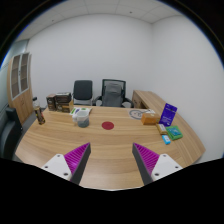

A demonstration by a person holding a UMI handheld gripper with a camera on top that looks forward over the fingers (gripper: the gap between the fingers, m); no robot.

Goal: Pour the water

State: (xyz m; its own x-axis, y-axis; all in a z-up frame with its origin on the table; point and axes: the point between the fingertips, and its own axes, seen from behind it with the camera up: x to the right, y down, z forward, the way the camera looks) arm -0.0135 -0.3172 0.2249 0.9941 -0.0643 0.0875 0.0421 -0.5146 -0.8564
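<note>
At the far left a tall cabinet (21,78) stood against the wall beside the wooden table (110,148). On the table's left end a dark bottle-like object (40,116) stood upright, with a brown box (59,101) behind it near the far edge. Further right, a pale container (81,117), possibly the vessel for the water though too small to confirm, stood well beyond the fingers. Just to its right a small red round item (108,126) lay flat on the tabletop. Two office chairs (115,93) stood behind the table at the wall. Toward the right end lay a light flat object (140,114), a purple packet (168,114) standing upright, and a teal item (174,132) near it. The gripper (112,160) was spread wide, holding nothing, its pads (76,157) apart above bare tabletop.
</note>
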